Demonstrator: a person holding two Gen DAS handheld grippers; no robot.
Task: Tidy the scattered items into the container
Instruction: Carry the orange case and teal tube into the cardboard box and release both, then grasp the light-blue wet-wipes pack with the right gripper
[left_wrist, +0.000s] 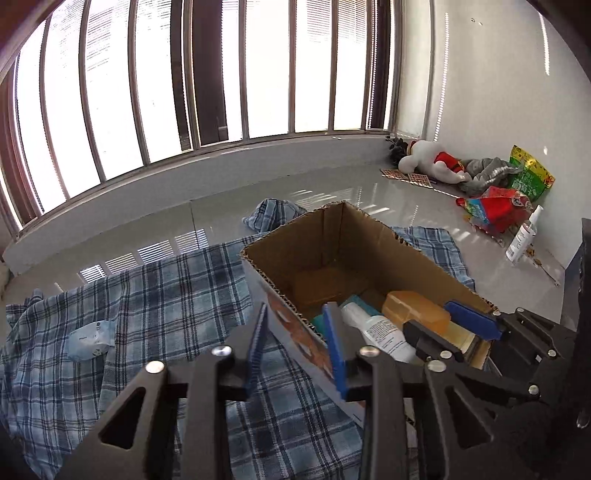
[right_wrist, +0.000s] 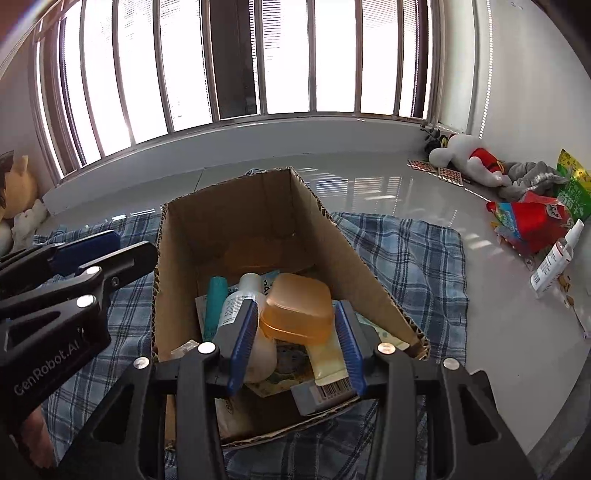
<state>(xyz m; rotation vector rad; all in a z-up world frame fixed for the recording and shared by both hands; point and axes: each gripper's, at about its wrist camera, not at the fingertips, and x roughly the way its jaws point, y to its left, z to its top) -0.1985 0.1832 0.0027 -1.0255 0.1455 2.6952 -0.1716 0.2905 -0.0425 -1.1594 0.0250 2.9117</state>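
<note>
An open cardboard box stands on a blue plaid cloth. Inside lie a white bottle, a teal tube and flat packets. My right gripper reaches into the box, its blue pads against both sides of a translucent orange soap case above the other contents. My left gripper is open and straddles the box's near left wall without pressing on it. A pale blue packet lies on the cloth to the left.
Along the right wall lie a white plush toy, a grey plush, red and green snack bags and a spray bottle. A barred window runs behind. Glossy floor surrounds the cloth.
</note>
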